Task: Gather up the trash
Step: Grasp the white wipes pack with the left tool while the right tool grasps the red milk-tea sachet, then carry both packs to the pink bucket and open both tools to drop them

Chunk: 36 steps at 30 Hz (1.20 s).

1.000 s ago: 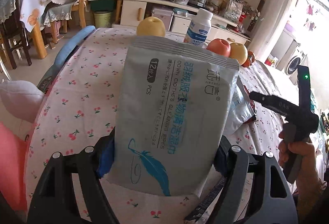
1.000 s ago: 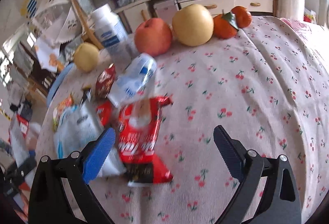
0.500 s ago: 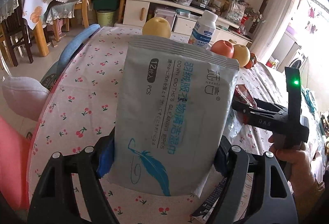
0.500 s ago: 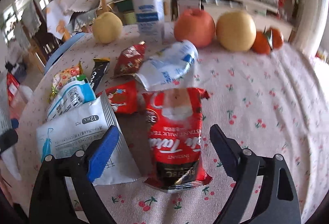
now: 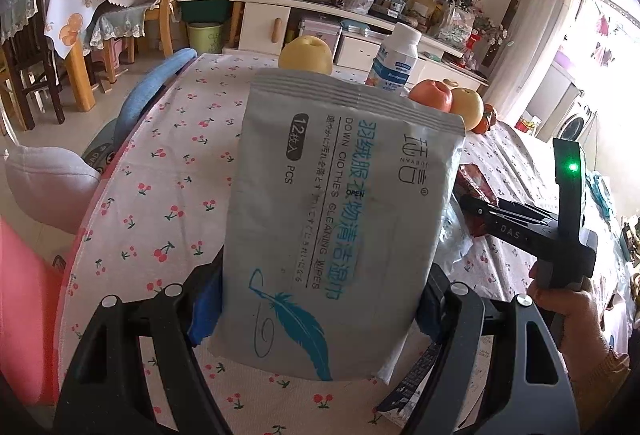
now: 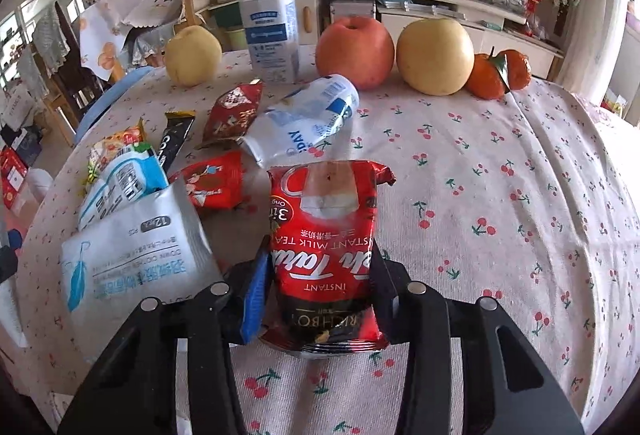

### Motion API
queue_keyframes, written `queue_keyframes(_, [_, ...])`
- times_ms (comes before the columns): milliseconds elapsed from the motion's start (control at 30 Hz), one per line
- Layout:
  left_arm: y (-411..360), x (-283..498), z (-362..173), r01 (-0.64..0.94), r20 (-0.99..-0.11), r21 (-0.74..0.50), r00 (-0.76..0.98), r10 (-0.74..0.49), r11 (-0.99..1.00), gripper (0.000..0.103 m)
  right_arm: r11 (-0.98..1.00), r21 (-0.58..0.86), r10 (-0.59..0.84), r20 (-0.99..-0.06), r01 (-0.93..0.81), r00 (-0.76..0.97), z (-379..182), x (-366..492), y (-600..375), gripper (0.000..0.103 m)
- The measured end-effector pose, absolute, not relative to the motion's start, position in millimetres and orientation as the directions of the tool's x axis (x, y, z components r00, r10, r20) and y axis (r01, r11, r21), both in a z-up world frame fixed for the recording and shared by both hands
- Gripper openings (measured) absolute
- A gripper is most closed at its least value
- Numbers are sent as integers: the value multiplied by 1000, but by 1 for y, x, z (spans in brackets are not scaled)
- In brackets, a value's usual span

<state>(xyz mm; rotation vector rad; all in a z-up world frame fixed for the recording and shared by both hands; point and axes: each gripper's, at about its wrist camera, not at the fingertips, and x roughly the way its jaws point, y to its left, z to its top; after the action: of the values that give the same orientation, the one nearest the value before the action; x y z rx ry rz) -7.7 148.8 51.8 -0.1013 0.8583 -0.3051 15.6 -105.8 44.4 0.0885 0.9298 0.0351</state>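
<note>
Grey and pale, the wipes packet [image 5: 340, 227] fills the middle of the left wrist view, standing upright with its blue feather print at the bottom, clamped at its lower edges between the two blue pads of the left gripper [image 5: 316, 303]. Behind it the cherry-print tablecloth [image 5: 160, 171] runs to the upper part of the frame, where a yellow pear [image 5: 306, 53] and a white bottle [image 5: 396, 61] stand. At the right edge a hand [image 5: 568, 309] holds the other tool.

In the right wrist view the right gripper [image 6: 316, 293] sits at the lower centre, its jaws closing on a red milk tea packet [image 6: 326, 251]; the blue pad on the left touches the packet's side, and the packet's sides are pinched in between the fingers. The packet lies on the cloth, its top pointing toward the upper part of the frame. Left of it sits the same wipes packet, with a blue-and-white wrapper [image 6: 124, 183], a small red wrapper [image 6: 214, 181], a black stick sachet [image 6: 176, 137] and a dark red snack bag [image 6: 234, 111] scattered above. A crumpled white pouch [image 6: 304, 119] lies just above the red packet. Along the top stand a red apple [image 6: 354, 51], a yellow apple [image 6: 434, 55] and two tangerines [image 6: 498, 73].
</note>
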Motion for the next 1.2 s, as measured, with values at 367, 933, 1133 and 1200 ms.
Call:
queue_keyframes(367, [171,-18,62,212,-704,-219,642,-304,952,77,991,134,99,-742,2,663,68,-11,-97,41])
queue_keyframes(933, [232,-36,89,115,-632,-245,734,-249,963,77,970,200,238,-646,-141,725,125,-56,-20,40])
queue_keyframes(1133, [272,-45,101,27,-601,-261,777,-184,965,77,936,235,352,-632,-262,690,142,-58,42,40])
queue_keyframes(1200, [290,-49,105,-12,-590,-269,792,-155,963,77,920,238,391,-626,-312,674,148,-60,70,40])
